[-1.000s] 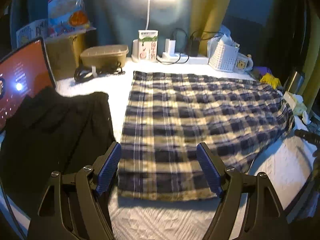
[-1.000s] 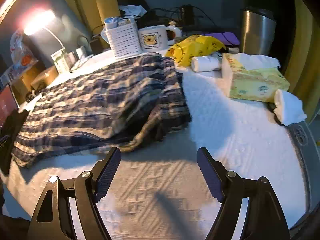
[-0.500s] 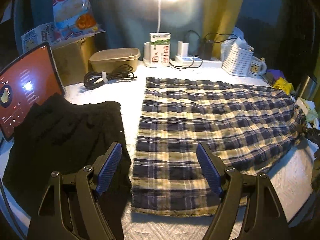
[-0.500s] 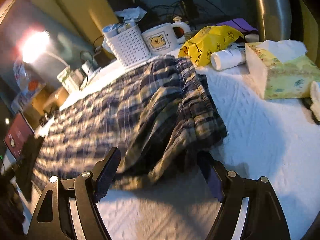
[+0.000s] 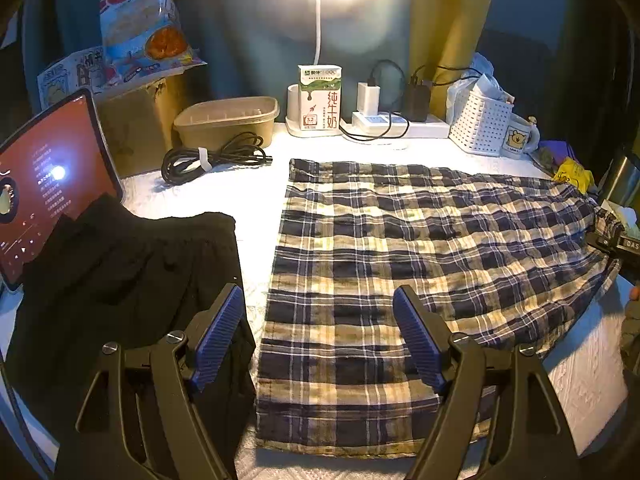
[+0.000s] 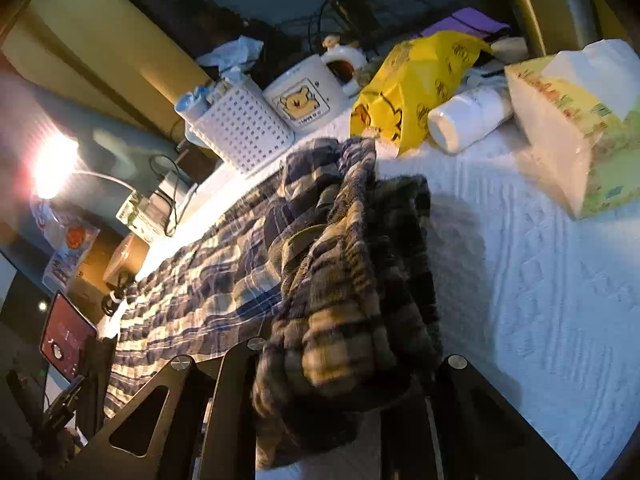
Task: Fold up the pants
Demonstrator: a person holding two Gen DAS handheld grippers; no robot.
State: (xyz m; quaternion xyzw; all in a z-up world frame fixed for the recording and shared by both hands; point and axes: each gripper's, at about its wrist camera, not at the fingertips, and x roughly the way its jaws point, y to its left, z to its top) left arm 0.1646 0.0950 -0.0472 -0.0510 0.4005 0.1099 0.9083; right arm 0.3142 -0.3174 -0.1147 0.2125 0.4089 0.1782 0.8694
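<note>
While one pair of plaid pants (image 5: 420, 256) lies flat on the white-covered bench (image 5: 248, 192), the right hand-held gripper (image 6: 340, 380) is closing on its bunched end. The left hand-held gripper (image 5: 316, 336) hovers open over the other end, beside one black garment (image 5: 132, 280).

Left gripper (image 5: 318, 336) fingers spread above flat plaid pants (image 5: 400, 264)

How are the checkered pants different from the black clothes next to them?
The checkered pants have blue and cream squares; the black clothes are plain and dark. The checkered pants are spread long across the white cover, while the black clothes sit in a smaller heap against the tablet. The right claw is closing on a bunched end of the checkered pants; no claw touches the black clothes. Both lie on the same cover.
</note>
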